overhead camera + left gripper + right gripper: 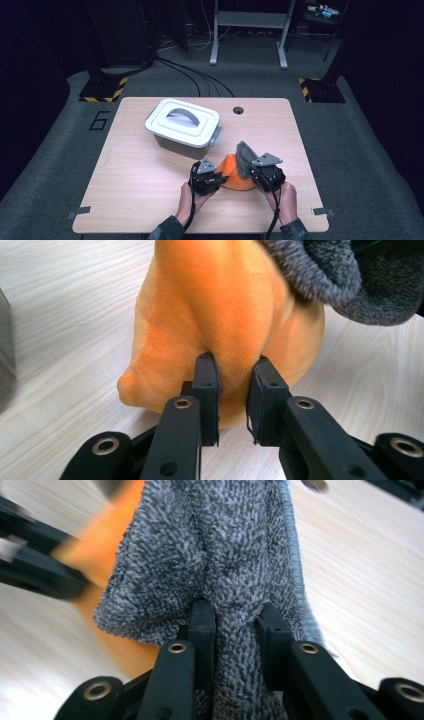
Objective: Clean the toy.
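Pale wooden table (pixel 140 175) on grey carpet, seen from above. Lower centre: my left gripper (pixel 234 385) pinches a fold of the orange cloth (pixel 220 305), jaws narrow and pressed into it. Immediately to the right, my right gripper (pixel 235 622) is clamped on the grey towel (pixel 210 545), which rises from the jaws and overlaps the orange cloth. Upper left of both: a grey lidded box (pixel 183 128), white lid on, handle flat; I cannot see its contents.
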The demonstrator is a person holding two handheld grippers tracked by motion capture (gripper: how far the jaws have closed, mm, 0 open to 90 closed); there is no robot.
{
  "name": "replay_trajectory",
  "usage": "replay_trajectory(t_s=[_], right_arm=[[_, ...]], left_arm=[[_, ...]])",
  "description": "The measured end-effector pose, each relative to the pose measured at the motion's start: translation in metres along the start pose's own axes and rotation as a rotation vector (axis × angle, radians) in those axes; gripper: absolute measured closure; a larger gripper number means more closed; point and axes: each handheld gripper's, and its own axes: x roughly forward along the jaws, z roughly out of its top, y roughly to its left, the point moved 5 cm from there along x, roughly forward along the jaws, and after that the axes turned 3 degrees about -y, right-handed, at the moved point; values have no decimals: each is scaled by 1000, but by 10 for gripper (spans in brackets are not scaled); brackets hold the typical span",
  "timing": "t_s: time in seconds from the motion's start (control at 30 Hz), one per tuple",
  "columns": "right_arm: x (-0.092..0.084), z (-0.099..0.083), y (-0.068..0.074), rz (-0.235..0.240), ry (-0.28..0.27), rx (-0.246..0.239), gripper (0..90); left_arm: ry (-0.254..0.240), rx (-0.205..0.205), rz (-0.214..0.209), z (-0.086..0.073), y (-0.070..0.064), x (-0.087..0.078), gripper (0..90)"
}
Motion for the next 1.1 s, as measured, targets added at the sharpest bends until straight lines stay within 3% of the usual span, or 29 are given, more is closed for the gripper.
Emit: replay_trajectory(t_s=[0.13,0.43,0.53,0.6,0.7,0.8,0.9,1.1], right_arm=[[4,-13,-15,-7,27,49,735],[19,-29,-30,7,50,125,735],[20,-32,-32,11,48,141,736],[21,-32,-33,4,48,137,736],[21,-33,-35,5,42,147,736],[20,-32,-33,4,35,145,736],[19,-29,-33,1,31,141,735],[3,-14,-30,-13,-19,99,732]], left_arm=[[2,-3,-3,0,1,0,762],[9,7,7,1,3,0,740],[-5,28,18,4,1,-1,574],[8,54,52,4,0,-2,446],[35,82,53,2,1,0,376],[42,105,45,0,0,5,522],[46,93,38,-1,1,6,692],[52,67,51,-4,5,4,735]])
